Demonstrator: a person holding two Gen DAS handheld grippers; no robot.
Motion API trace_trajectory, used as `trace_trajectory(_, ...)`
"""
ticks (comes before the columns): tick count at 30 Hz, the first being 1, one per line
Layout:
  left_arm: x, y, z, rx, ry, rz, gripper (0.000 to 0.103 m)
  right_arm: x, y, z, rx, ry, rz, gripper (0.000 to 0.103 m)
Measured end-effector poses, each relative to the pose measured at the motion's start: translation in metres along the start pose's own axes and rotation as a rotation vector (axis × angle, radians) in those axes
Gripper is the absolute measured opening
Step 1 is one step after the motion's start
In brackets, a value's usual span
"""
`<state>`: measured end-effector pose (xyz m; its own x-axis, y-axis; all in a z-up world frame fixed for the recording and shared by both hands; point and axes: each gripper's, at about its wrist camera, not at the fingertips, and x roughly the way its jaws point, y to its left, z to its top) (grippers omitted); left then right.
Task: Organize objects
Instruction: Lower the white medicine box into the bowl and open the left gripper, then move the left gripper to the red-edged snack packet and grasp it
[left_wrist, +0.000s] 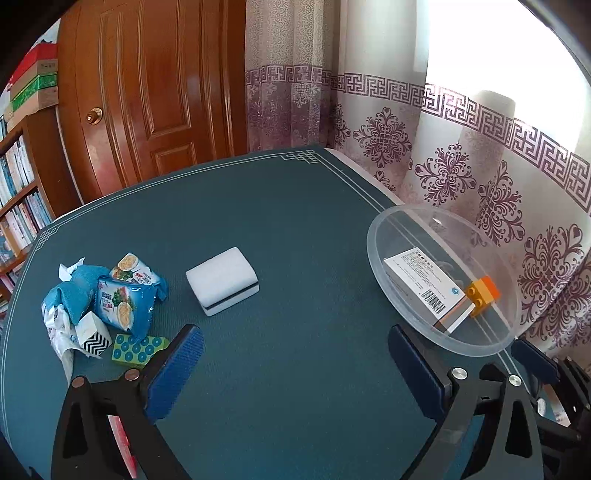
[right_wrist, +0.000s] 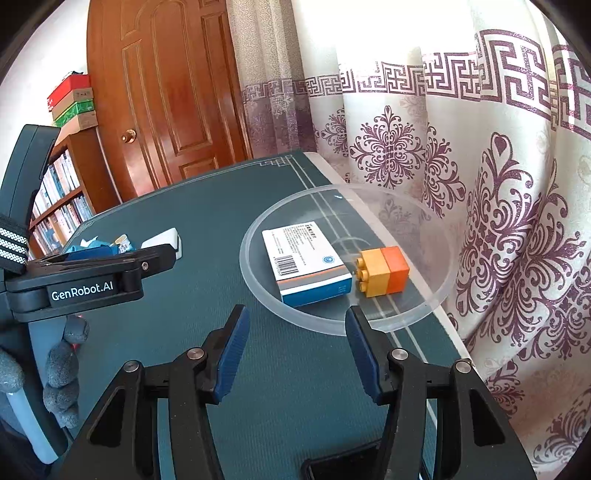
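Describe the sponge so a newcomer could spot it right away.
Start at the green table mat and look near its middle, between the clear bowl on the right and the pile of snack packets on the left. The sponge lies alone there: a plain white rounded block with a dark seam along its side, touching nothing.

The left hand-held gripper (left_wrist: 295, 363), jaws apart, hovers between white sponge (left_wrist: 222, 280) and clear bowl (left_wrist: 406, 314).

A wooden door (left_wrist: 147, 92) with a brass knob (left_wrist: 94, 115) is being shown behind the table. A patterned curtain (right_wrist: 480, 184) is being lit from the window. A bookshelf (left_wrist: 18, 195) is being topped by stacked boxes (left_wrist: 35, 85) at the left.
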<state>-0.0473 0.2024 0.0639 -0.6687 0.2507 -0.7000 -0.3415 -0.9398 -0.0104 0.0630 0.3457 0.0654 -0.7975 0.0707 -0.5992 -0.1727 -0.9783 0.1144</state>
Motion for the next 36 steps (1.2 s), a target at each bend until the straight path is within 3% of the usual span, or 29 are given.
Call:
trace_trajectory(24, -0.042, 0.107, -0.049, -0.151, 0.002, 0.186, 0.102, 0.007, 0.054, -0.022, -0.078, 0.057, 0.092, 0.057)
trace_trajectory(36, -0.035, 0.155, -0.081, -0.248, 0.071, 0.252, 0.102, 0.014, 0.074, -0.031, -0.101, 0.088, 0.117, 0.057)
